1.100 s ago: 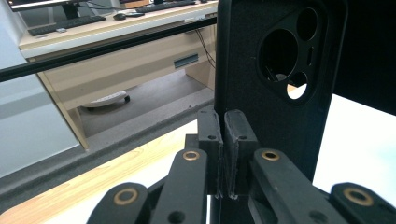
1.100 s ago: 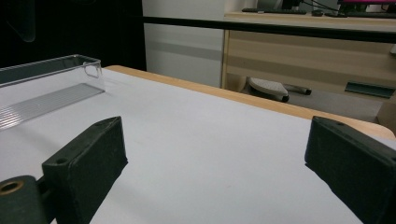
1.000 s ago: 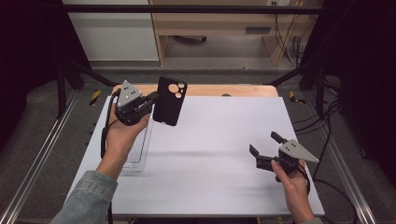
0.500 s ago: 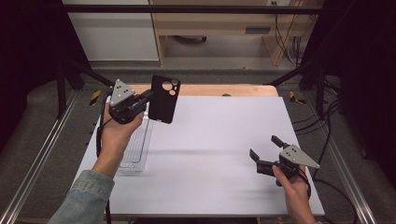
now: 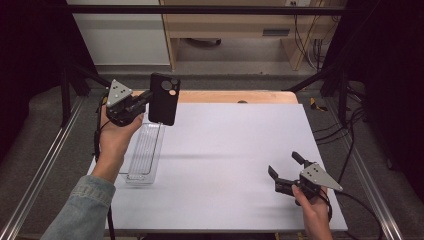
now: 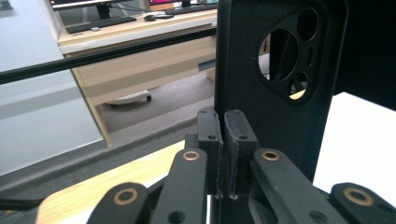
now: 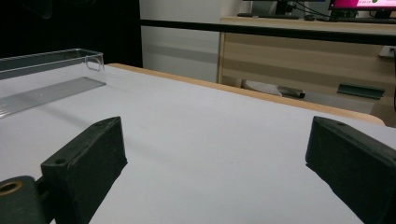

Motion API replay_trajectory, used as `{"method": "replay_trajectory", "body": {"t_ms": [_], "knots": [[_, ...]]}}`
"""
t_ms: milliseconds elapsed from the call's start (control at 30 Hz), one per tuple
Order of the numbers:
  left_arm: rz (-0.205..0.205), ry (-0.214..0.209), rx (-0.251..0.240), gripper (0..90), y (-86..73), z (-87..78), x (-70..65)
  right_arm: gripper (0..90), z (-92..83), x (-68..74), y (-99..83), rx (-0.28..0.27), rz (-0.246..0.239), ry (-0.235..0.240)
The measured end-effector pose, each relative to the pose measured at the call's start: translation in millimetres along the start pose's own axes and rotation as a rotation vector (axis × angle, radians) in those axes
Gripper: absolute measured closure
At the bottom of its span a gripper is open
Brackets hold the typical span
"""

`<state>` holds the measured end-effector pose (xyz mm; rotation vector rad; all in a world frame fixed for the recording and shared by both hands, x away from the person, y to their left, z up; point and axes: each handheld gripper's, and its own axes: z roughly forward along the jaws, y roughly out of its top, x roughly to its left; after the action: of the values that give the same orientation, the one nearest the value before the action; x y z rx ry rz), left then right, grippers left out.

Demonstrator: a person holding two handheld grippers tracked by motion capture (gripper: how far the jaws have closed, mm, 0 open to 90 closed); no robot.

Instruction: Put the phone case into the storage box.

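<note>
Left gripper (image 5: pixel 146 100) clamped on black phone case (image 5: pixel 163 98) by its edge, case upright in the air at 11 o'clock, above the far end of the clear tray (image 5: pixel 142 152). Tray lies on white table (image 5: pixel 225 160) at 9 o'clock. Right gripper (image 5: pixel 285 170) at 4 o'clock, jaws spread, nothing between them. Table between the two grippers is bare, nothing blocking.
</note>
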<state>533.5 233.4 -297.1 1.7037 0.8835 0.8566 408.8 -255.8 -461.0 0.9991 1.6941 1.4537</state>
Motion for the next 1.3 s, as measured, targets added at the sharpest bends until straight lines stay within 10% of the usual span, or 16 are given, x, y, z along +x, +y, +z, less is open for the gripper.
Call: {"method": "replay_trajectory", "body": {"t_ms": [600, 1300], "knots": [[-0.072, 0.094, -0.028, 86.2, -5.9, 13.6, 44.8, 4.5, 4.3, 10.9, -11.1, -0.030, -0.025, 0.037], [-0.127, 0.101, -0.044, 86.2, -9.4, 11.6, 60.0, 4.3, 5.8, 15.0, -14.3, -0.012, -0.068, 0.041]]}}
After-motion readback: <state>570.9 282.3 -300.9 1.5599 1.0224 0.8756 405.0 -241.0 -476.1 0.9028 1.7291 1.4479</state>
